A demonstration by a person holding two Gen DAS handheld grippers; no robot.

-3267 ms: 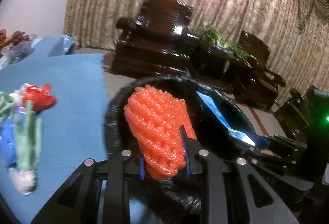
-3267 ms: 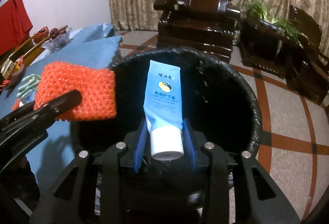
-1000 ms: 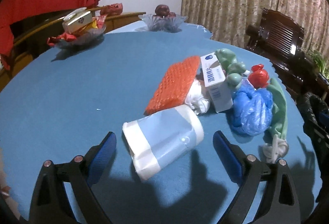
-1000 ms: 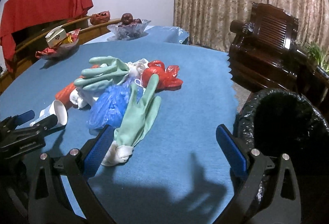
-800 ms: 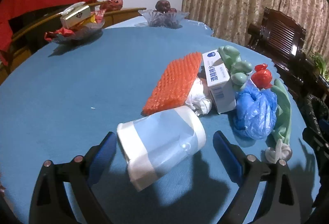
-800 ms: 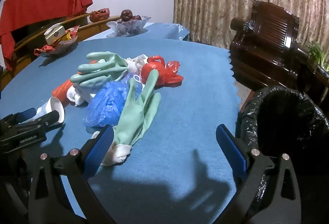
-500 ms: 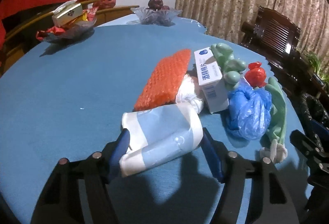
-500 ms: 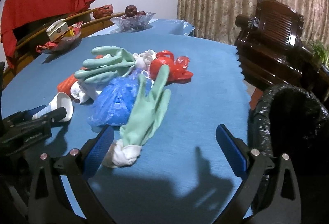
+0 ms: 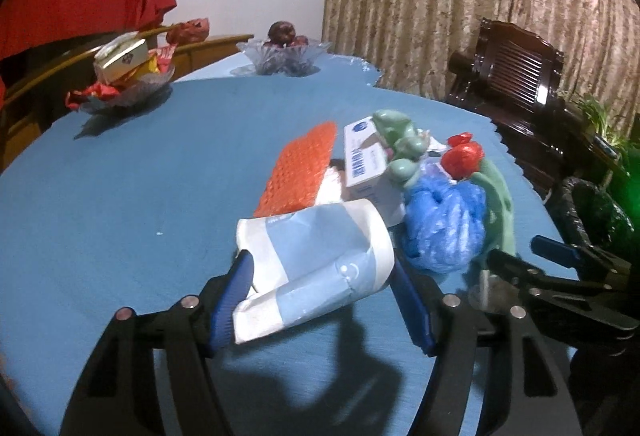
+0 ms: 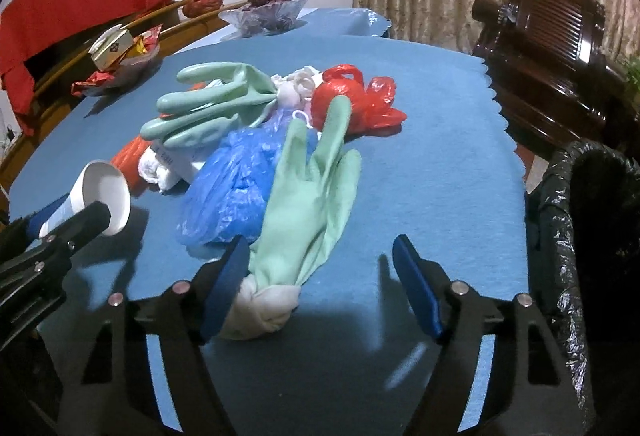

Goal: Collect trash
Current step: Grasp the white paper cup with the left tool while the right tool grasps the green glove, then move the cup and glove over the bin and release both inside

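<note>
My left gripper (image 9: 324,300) is shut on a crushed blue-and-white paper cup (image 9: 316,268) and holds it just above the blue table; the cup's white mouth (image 10: 105,197) shows in the right wrist view. My right gripper (image 10: 320,284) is open, its jaws astride the white cuff of a green rubber glove (image 10: 308,203). Behind lie a blue plastic bag (image 10: 236,179), a red plastic bag (image 10: 352,99), a second green glove (image 10: 208,103), a white box (image 9: 366,159) and an orange mesh pad (image 9: 300,167). The black-lined trash bin (image 10: 592,228) stands off the table's right edge.
Glass dishes with snacks (image 9: 124,83) and fruit (image 9: 284,51) stand at the table's far side. A dark wooden armchair (image 10: 552,55) is beyond the scalloped table edge (image 10: 500,107). The right gripper's arm (image 9: 560,288) shows at right in the left wrist view.
My left gripper has closed on the paper cup and lifted it slightly. My right gripper has moved forward so its open jaws now flank the glove's cuff.
</note>
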